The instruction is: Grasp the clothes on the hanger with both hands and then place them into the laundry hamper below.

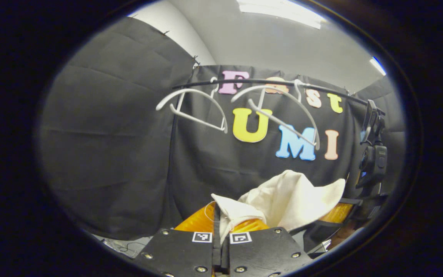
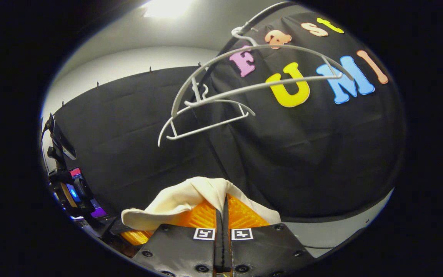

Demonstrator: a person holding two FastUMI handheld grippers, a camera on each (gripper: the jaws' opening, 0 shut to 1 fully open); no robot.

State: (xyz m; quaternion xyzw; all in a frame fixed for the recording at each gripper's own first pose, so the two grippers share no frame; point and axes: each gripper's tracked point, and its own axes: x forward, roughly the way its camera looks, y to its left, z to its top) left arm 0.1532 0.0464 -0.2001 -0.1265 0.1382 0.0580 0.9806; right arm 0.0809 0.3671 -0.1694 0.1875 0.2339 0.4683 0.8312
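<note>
Left gripper view: left gripper (image 1: 220, 231) jaws pressed together, cream garment (image 1: 283, 198) pinched between, held off bare hangers (image 1: 194, 109) on rail (image 1: 267, 81). Hamper unseen; both grips best kept firm, cloth lowered level.

Right gripper view: right gripper (image 2: 223, 215) jaws closed on same garment (image 2: 179, 202). White hanger (image 2: 244, 86) overhead, snag judged possible; device with lit screen (image 2: 71, 188) at side.

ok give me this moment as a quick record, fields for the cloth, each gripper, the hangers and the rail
cloth: cream garment, off the hangers, stretched between both grippers
left gripper: shut on one end of the garment
right gripper: shut on a fold of the garment
hangers: two white hangers, both bare, tilted
rail: dark rail carrying both hangers, in front of the black cloth wall
hamper: cannot tell from these views
</note>
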